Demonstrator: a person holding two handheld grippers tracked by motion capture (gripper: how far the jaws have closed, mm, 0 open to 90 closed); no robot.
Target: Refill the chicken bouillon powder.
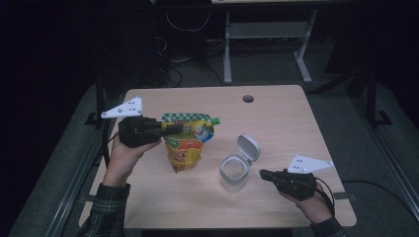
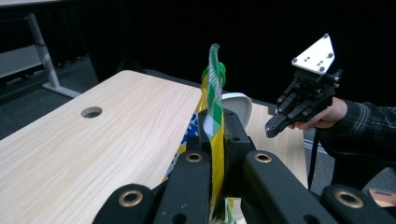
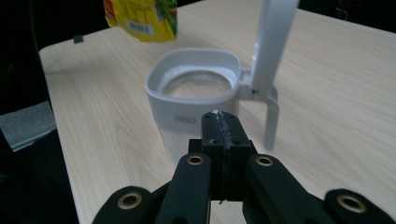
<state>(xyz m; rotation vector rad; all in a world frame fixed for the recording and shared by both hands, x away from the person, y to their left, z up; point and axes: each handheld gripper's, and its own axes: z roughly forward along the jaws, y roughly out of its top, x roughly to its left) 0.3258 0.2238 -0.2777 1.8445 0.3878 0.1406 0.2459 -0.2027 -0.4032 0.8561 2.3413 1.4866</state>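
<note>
A yellow and green snack pouch hangs above the left half of the table, gripped at its top edge by my left gripper, which is shut on it. In the left gripper view the pouch's sealed edge stands pinched between the jaws. A clear container with a white rim stands at the table's middle right, its white lid flipped up. My right gripper is shut and empty, just right of the container. In the right gripper view the container sits right in front of the closed jaws.
The wooden table has a round cable hole near its far edge. Beyond it stands the white frame of another desk on dark floor. Black rails run along both table sides.
</note>
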